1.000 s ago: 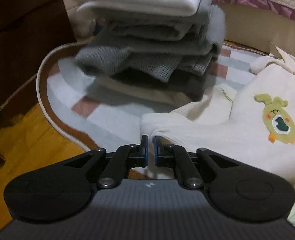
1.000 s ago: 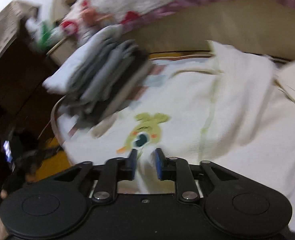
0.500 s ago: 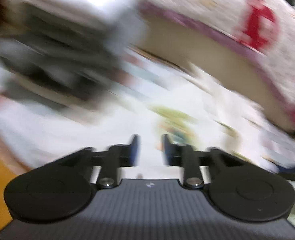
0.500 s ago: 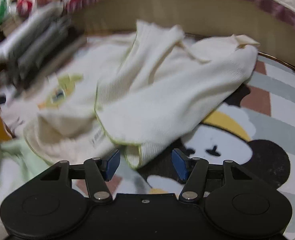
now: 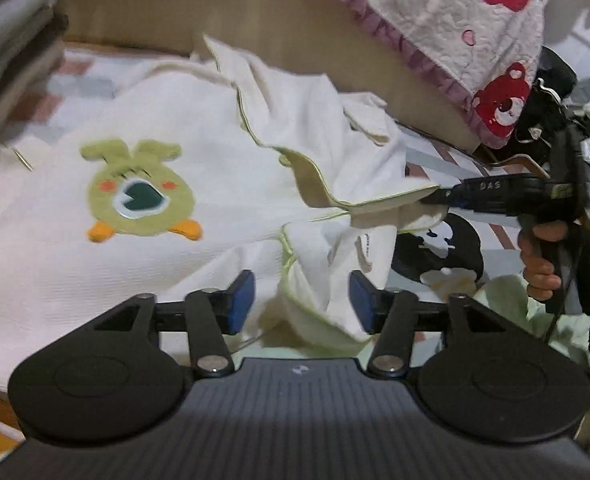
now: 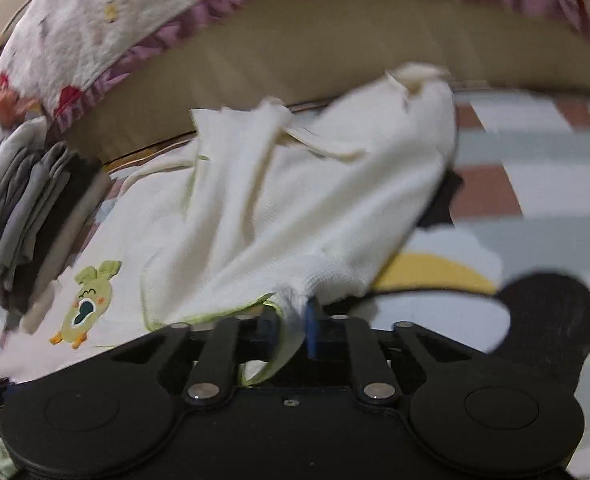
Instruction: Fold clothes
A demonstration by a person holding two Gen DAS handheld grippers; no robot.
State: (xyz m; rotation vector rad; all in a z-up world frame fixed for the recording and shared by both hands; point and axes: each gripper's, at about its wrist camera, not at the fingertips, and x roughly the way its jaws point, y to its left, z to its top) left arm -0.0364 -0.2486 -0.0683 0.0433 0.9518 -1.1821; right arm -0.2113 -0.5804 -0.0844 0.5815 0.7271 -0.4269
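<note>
Left wrist view: the left tool (image 5: 302, 302) is hovering low over a cream garment (image 5: 215, 184), blue pads spread wide, having just been opening. A green-edged fold of the garment (image 5: 327, 292) is lying between the pads, but the pads are not pressing on it. The garment is lying spread on a patterned mat (image 5: 427, 160) on the floor, green cartoon patch (image 5: 139, 196) facing up, left of centre. To the right, the right tool (image 5: 441, 196) is pinching a trimmed edge of the same garment and holding it raised off the mat, with a hand (image 5: 543, 256) gripping its handle. A stack of folded grey clothes (image 5: 11, 40) is sitting at the far left, blurred. A quilted cover with red bears (image 5: 475, 28) is hanging over a beige bed side (image 5: 215, 12) behind.

Right wrist view: the right tool (image 6: 289, 328) is pressed nearly together on the cream garment's (image 6: 295, 208) green-trimmed edge, the jaws having just been closing; cloth is bunching between the pads and hanging below them. The rest of the garment is trailing away over the mat (image 6: 535, 192) toward the bed side (image 6: 335, 52). The green patch (image 6: 87, 300) is showing lower left, the grey stack (image 6: 31, 208) just beyond it at the left. Frame is motion-blurred.
</note>
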